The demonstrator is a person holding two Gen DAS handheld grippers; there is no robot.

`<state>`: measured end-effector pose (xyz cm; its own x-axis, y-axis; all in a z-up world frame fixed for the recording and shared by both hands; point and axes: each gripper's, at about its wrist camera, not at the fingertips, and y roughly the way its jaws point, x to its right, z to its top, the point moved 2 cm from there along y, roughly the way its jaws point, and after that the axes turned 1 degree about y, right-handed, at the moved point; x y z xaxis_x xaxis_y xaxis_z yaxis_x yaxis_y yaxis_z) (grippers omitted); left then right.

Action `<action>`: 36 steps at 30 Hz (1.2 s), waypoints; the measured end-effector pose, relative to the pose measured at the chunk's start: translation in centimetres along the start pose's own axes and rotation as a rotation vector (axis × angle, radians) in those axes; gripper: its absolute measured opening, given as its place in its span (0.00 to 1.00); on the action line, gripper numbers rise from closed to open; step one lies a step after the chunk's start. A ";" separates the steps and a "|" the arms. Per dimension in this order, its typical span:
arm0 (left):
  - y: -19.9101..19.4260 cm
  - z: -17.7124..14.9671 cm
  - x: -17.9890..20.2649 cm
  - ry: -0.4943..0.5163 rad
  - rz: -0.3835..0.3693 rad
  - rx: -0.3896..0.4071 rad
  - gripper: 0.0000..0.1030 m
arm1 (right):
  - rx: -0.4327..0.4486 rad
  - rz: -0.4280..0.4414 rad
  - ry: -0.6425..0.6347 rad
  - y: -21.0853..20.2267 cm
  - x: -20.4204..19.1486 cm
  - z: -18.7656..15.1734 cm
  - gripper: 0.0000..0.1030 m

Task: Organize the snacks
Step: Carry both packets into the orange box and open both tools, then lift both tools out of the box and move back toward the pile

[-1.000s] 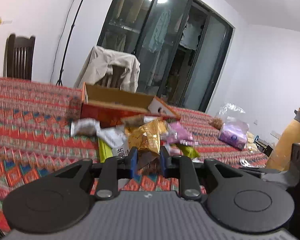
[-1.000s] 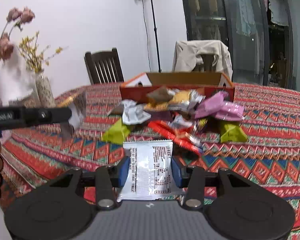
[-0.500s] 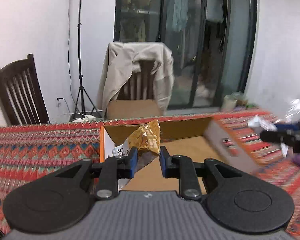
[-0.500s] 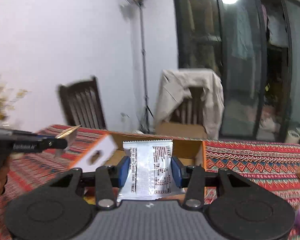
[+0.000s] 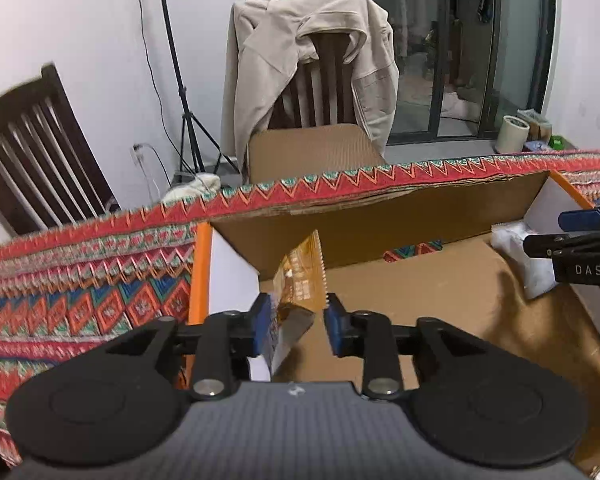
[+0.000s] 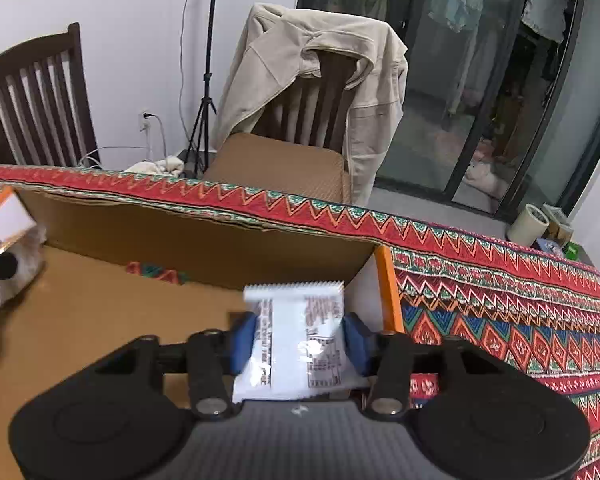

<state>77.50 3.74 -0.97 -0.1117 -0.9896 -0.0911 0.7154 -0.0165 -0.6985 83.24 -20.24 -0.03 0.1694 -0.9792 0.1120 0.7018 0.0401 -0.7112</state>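
Dropping snacks into the box (image 5: 380,236) is the step in hand: both grippers hang over its open top on the patterned cloth (image 5: 80,280). Orange pack (image 5: 300,280) sits between the left gripper (image 5: 296,322) jaws at the box's left wall; jaws have just been opening, right pad stands clear of it, pack leans on the left pad w/ its tail dipping down, so it looks let go. White pack (image 6: 300,336) lies flat between the right gripper (image 6: 300,338) jaws near the box's right wall; those jaws have also just been opening, pads just beside its edges, can't tell if they press. Next, I'd judge: spread wider so both packs fall to the box floor, then pull back w/o snagging the walls. Chair w/ jacket (image 5: 308,60) stands behind
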 end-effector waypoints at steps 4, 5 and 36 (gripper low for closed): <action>0.2 -0.5 -1.2 -0.044 -0.040 -0.013 0.37 | 0.041 0.029 0.013 -0.5 0.1 -0.5 0.61; 0.1 -0.5 -1.3 -0.043 -0.031 -0.004 0.39 | 0.045 0.033 0.009 -0.7 0.1 -0.8 0.63; -41.3 -11.4 0.7 -0.148 -0.126 0.356 1.00 | 0.354 0.176 0.097 -38.4 6.7 -10.3 1.00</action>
<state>39.99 5.37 19.72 -0.1322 -0.9861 0.1009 0.8993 -0.1621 -0.4061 50.28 -30.38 20.94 0.2536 -0.9649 -0.0681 0.8660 0.2579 -0.4284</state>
